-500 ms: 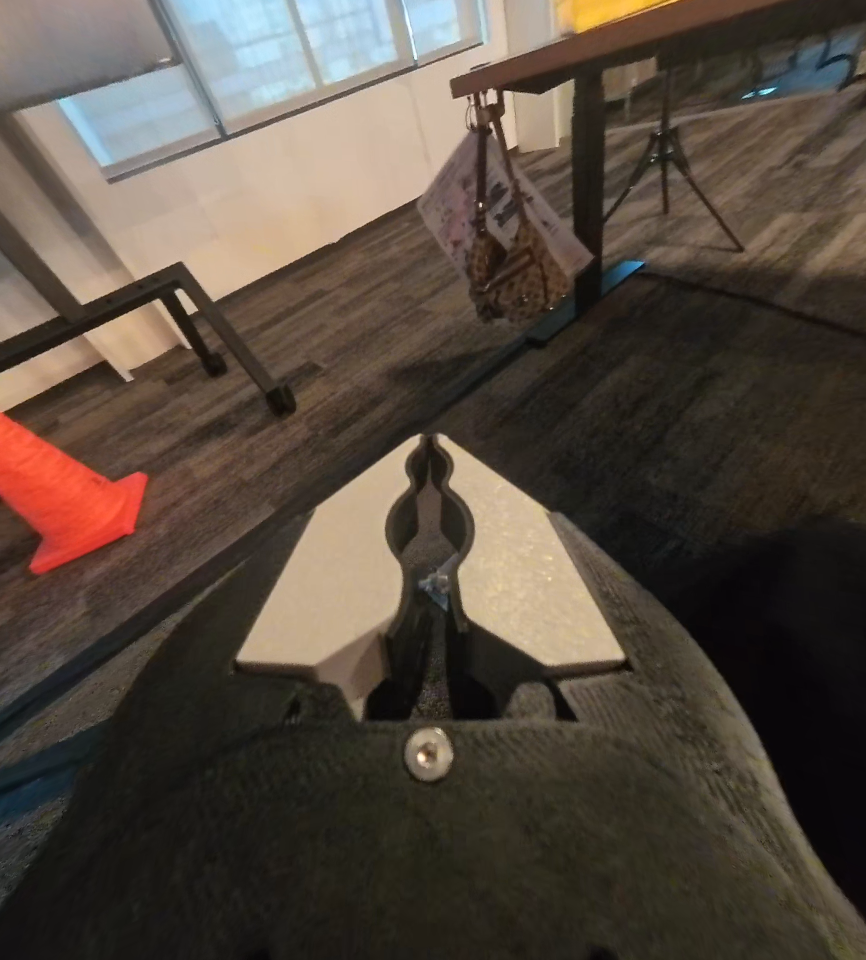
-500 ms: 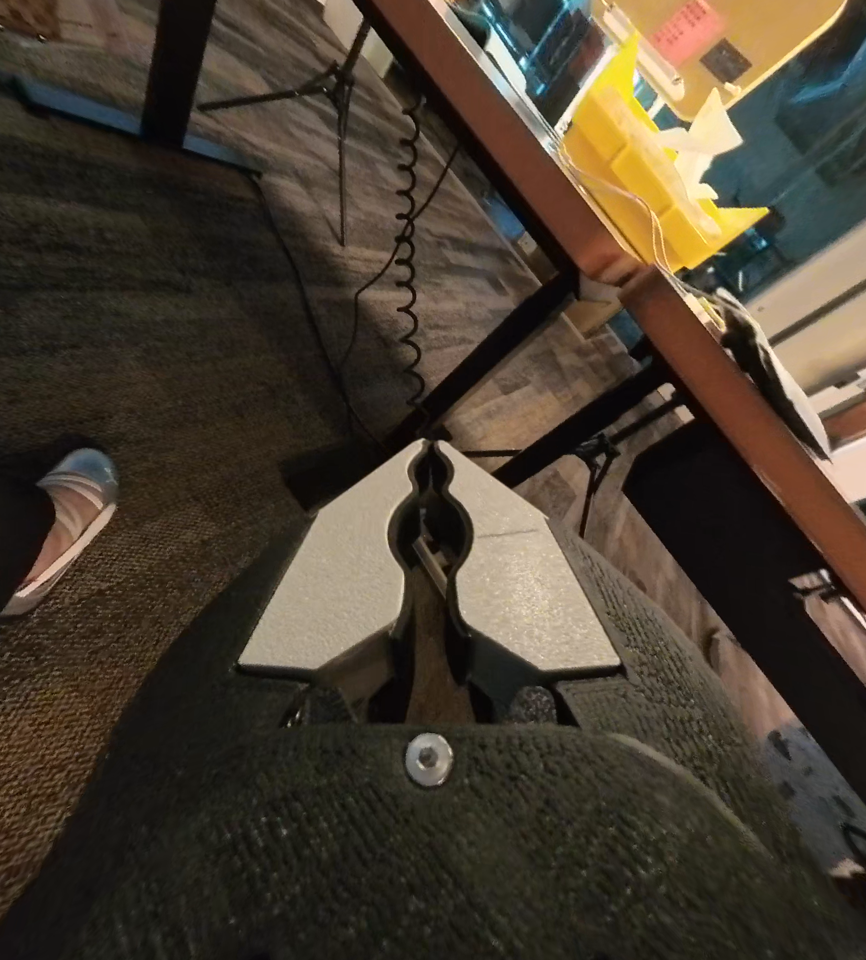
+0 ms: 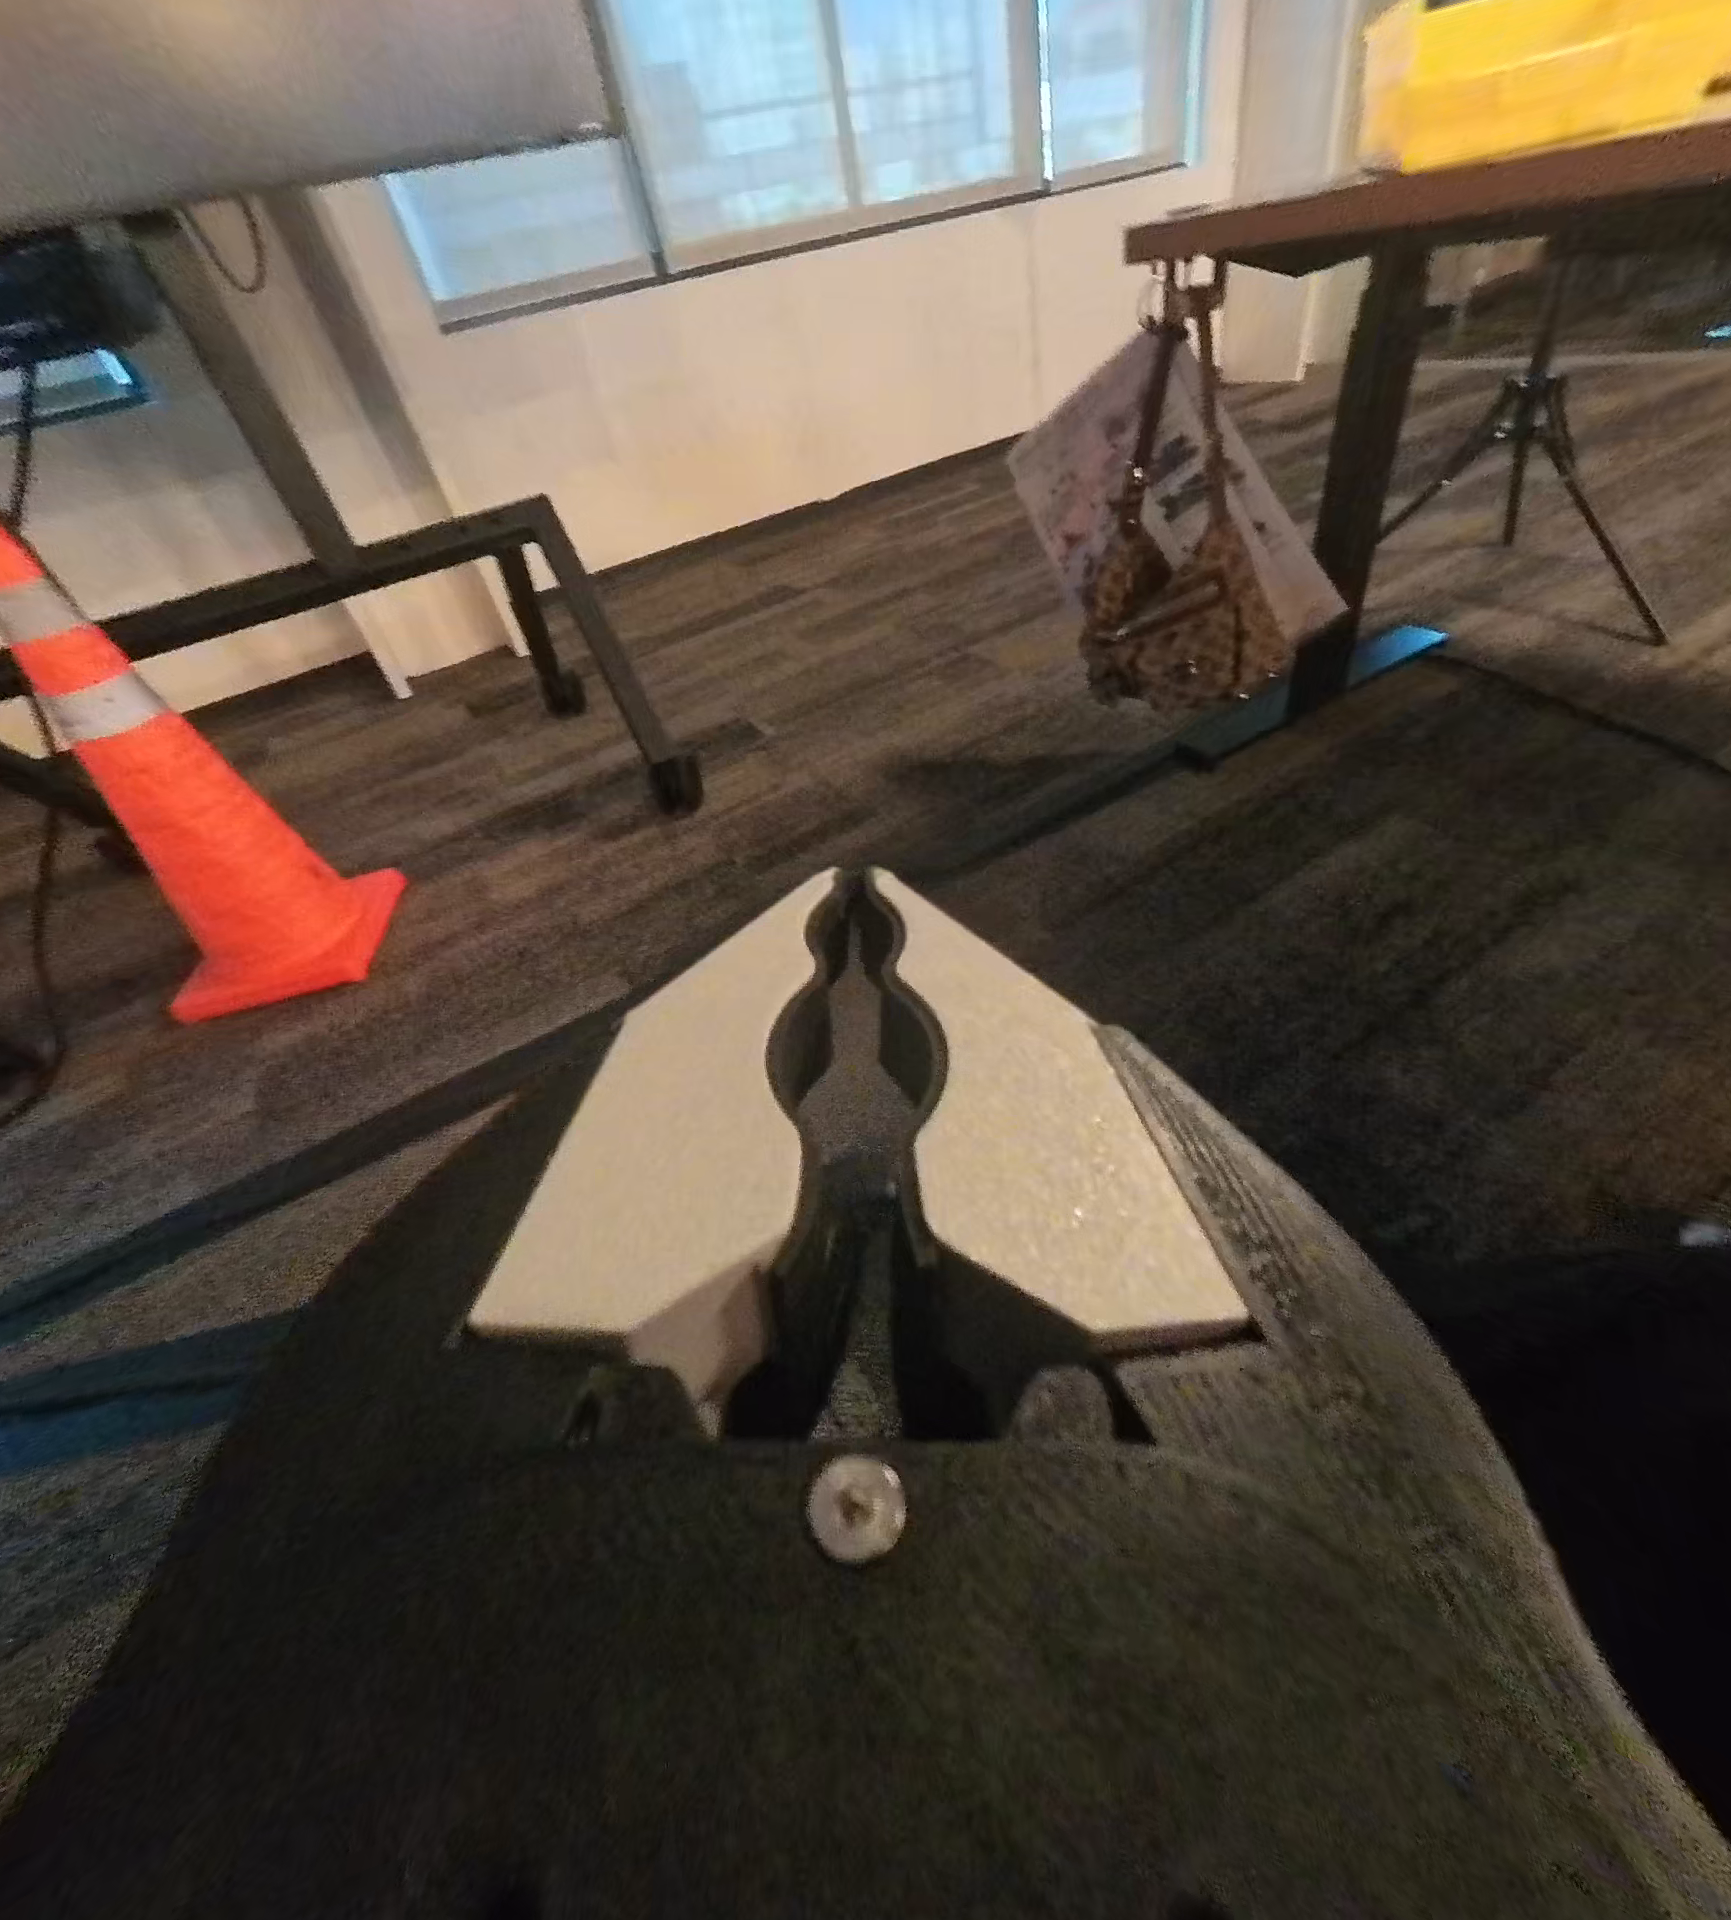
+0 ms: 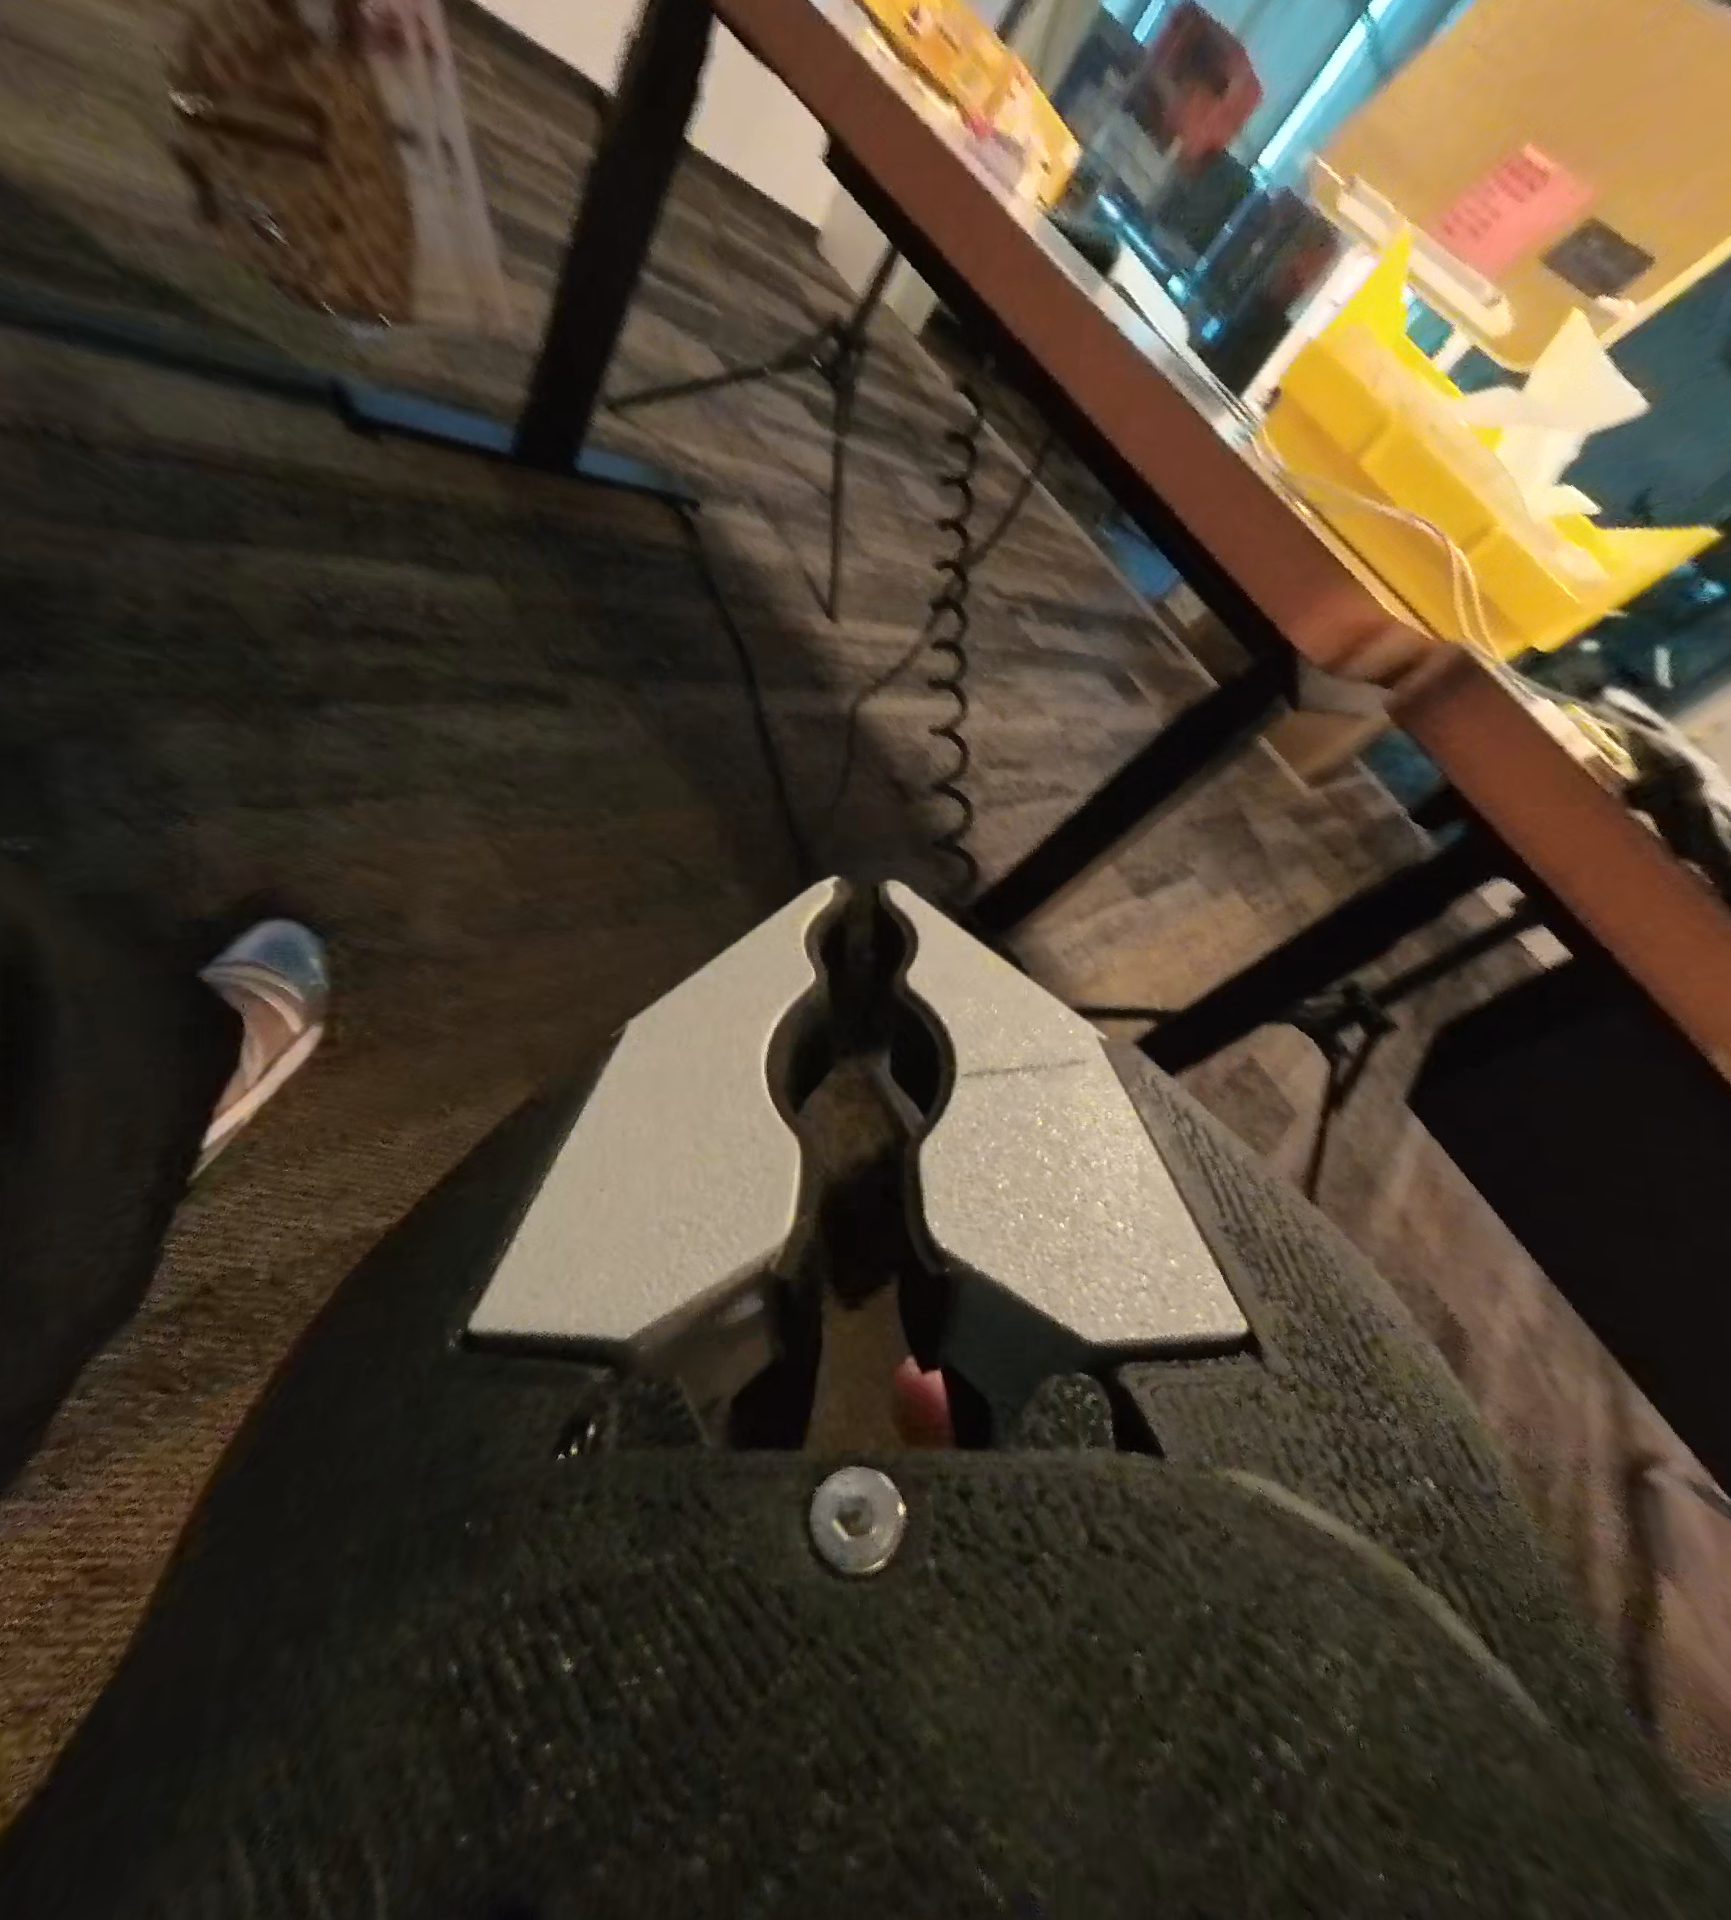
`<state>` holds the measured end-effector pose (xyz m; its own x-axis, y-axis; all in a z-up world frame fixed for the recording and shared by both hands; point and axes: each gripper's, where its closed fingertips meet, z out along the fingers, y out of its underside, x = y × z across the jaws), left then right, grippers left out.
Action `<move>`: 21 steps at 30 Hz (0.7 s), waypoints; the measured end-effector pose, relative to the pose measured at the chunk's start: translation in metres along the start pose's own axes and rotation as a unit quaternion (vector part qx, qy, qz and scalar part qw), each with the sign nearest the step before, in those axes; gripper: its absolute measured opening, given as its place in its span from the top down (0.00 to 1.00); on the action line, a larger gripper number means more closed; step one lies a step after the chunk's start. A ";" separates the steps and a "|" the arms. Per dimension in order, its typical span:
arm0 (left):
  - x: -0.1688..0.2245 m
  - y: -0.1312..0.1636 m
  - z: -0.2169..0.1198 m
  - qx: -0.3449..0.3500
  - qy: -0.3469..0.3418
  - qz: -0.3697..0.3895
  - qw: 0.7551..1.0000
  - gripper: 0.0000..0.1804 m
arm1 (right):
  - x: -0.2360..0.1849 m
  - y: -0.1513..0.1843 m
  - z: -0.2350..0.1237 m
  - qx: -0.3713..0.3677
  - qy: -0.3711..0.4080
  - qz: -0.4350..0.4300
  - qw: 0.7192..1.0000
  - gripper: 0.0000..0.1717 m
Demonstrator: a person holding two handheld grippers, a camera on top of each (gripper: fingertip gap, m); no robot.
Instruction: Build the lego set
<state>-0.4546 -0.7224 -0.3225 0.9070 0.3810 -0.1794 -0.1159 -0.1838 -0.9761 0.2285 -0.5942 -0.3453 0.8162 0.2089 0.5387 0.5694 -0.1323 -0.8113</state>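
The left hand-held gripper hangs above dark carpet with its grey fingers drawn together at the tips and nothing between them. Ahead and to its left stands an orange traffic cone with pale bands, well apart from the tips. Behind the cone runs a black wheeled frame under a white board. To the right, a patterned handbag and a printed sheet hang from the edge of a brown tabletop, beside its black leg; a tripod stands under it. A yellow box sits on top; its printing is too blurred to read. The floor straight ahead of the tips is open.

The right hand-held gripper is likewise closed on nothing, tilted over the carpet. A coiled black cable drops just beyond its tips. The tabletop edge slants across the upper right, carrying a yellow bin with white pieces; black frame bars cross below it. A shoe shows at the left. A pink label in the background is unreadable.
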 end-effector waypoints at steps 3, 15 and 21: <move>-0.029 -0.013 -0.021 0.019 -0.047 0.019 0.999 1.00 | -0.024 -0.020 0.007 0.029 -0.039 -0.006 0.999 0.98; -0.194 0.033 -0.276 -0.059 -0.311 0.005 0.948 0.95 | -0.187 -0.157 0.056 0.169 -0.253 0.017 0.953 0.93; -0.234 0.062 -0.425 -0.028 -0.449 -0.112 0.886 0.92 | -0.279 -0.209 0.037 0.229 -0.352 -0.033 0.907 0.91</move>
<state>-0.5021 -1.2082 -0.2890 0.2131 0.9765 -0.0317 0.0691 -0.0474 -0.9965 -0.1217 -0.5889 -0.3343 0.4249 0.7896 0.4427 0.3825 0.2866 -0.8784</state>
